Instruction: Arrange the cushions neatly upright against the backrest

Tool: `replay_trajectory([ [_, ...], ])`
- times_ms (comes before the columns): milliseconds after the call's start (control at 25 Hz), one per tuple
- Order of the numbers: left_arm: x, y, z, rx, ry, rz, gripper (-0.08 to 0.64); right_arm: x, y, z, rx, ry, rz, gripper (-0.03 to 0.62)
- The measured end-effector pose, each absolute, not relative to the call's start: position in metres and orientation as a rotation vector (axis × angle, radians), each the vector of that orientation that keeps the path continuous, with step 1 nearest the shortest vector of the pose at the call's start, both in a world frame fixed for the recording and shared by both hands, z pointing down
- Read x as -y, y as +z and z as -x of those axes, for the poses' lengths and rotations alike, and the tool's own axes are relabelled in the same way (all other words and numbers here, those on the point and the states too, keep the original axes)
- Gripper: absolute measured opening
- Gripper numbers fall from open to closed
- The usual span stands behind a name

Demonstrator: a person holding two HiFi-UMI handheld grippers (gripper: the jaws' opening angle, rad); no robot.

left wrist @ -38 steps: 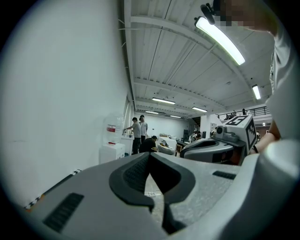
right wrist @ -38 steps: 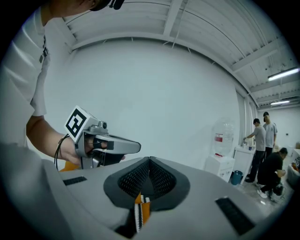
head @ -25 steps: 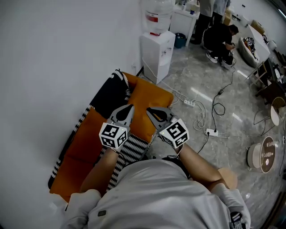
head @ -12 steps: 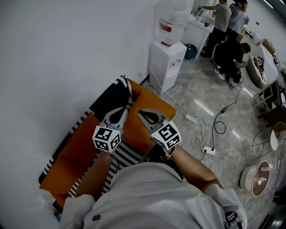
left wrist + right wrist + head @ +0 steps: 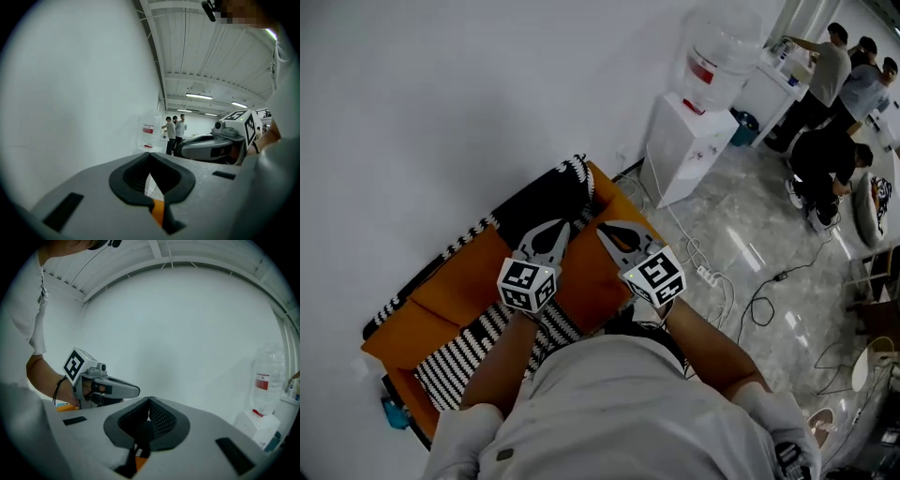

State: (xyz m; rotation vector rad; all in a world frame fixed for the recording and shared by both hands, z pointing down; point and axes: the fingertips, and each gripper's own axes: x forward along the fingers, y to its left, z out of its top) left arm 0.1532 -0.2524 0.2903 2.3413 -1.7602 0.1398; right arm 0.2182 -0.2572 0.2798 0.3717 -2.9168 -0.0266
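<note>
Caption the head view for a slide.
Left gripper and right gripper, both shut, above an orange sofa with a striped cushion.

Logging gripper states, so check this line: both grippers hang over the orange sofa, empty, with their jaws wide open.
Wrong on the jaws. The left gripper and the right gripper do hang over the orange sofa, empty, but their jaws are closed. Each gripper view shows its own jaw tips meeting with nothing between them.

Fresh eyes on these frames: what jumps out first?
An orange sofa against the white wall, with a black cushion at its far end and a striped cushion nearer. The left gripper and right gripper hover over it, tongs shut. A water dispenser stands beyond.
</note>
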Motion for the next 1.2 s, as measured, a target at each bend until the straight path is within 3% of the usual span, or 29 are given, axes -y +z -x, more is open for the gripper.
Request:
replay_trajectory([
  [560, 0.311, 0.307, -0.123, 2.016, 0.208, -2.055, 0.009, 0.347, 0.304, -0.184, 2.883, 0.002, 0.026, 0.026],
  [1200, 0.339, 0.413, -0.065, 1.849, 0.352, -2.009, 0.011, 0.378, 0.403, -0.108, 2.642, -0.026, 0.284, 0.028],
])
